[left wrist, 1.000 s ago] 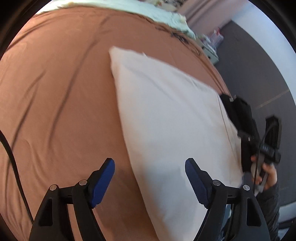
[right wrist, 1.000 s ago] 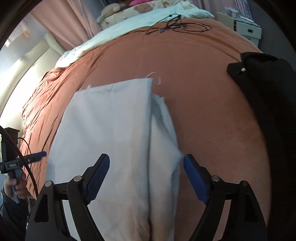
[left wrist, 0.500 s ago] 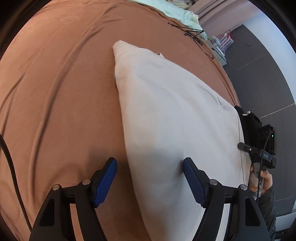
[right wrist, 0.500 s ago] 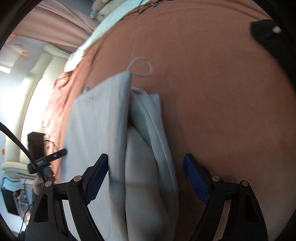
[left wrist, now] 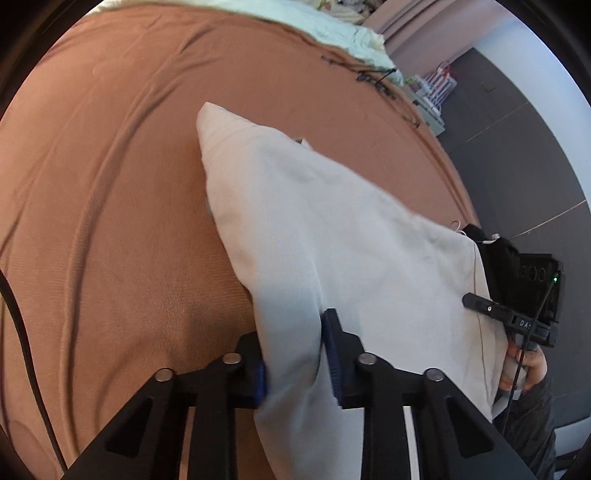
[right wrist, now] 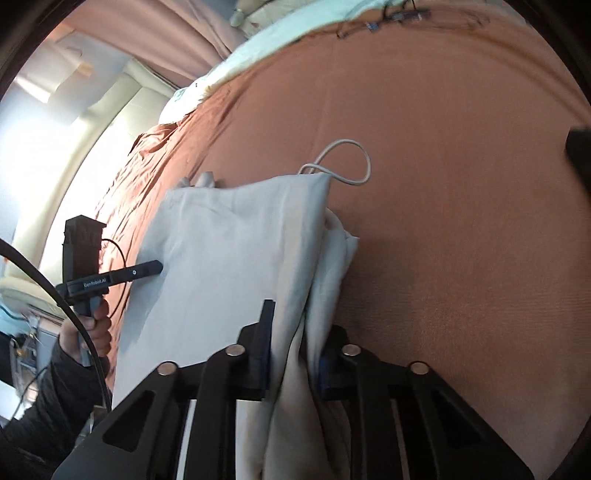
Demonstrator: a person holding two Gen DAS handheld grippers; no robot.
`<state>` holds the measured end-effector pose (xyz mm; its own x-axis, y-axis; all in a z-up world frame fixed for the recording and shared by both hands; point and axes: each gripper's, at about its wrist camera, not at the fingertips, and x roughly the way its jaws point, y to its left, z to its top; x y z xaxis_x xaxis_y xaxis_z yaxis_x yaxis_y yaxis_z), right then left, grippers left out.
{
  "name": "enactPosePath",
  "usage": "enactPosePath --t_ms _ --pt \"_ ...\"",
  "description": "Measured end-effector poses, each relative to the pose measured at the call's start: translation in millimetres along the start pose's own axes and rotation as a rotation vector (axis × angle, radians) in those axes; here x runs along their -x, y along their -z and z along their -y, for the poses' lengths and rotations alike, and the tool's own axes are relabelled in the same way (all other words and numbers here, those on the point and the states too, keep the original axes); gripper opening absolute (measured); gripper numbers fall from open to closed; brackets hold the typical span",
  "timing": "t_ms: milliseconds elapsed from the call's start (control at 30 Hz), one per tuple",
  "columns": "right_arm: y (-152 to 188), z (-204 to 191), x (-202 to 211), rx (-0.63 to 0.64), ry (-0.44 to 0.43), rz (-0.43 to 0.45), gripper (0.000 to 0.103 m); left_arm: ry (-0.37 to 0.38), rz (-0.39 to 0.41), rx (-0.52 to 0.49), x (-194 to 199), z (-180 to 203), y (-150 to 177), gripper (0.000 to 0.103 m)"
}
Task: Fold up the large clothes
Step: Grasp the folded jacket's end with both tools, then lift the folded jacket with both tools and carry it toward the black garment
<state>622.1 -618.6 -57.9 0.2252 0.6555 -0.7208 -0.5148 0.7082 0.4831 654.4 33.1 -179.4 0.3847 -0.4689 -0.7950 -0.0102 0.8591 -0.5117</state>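
Note:
A folded pale grey-white garment [left wrist: 332, 236] lies on the brown bedspread [left wrist: 110, 184]. My left gripper [left wrist: 295, 354] is shut on the garment's near left edge. In the right wrist view the same garment [right wrist: 229, 251] shows with bunched layers at its right side and a white drawstring loop [right wrist: 351, 162] at its far corner. My right gripper [right wrist: 291, 354] is shut on the near right edge, with folds of cloth between its blue pads. Each gripper shows in the other's view, the right one [left wrist: 517, 317] and the left one [right wrist: 110, 277], both at the garment's near end.
A black garment [left wrist: 495, 251] lies at the bed's right edge and shows again in the right wrist view [right wrist: 580, 151]. Dark cables [right wrist: 388, 18] lie near pale green bedding [left wrist: 332, 26] at the far end. Grey floor and a shelf [left wrist: 436, 92] are beyond the right side.
Both grippers were open above the garment's near edge. They came down and closed on the cloth, left on the left edge and right on the right edge.

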Motion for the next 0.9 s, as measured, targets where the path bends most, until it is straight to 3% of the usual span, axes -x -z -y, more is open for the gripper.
enactPosePath --t_ms 133,400,633,900 --pt "15 -40 23 0.065 0.034 0.054 0.009 0.005 0.044 -0.038 29 18 3 0.018" --pt "71 -93 112 0.114 0.08 0.192 0.008 0.019 0.144 -0.132 104 74 22 0.014" --pt "140 -120 204 0.14 0.122 0.326 0.007 0.079 0.233 -0.246 170 146 57 0.011" --pt "205 -148 302 0.157 0.216 0.485 0.007 0.148 0.29 -0.359 214 236 85 0.01"
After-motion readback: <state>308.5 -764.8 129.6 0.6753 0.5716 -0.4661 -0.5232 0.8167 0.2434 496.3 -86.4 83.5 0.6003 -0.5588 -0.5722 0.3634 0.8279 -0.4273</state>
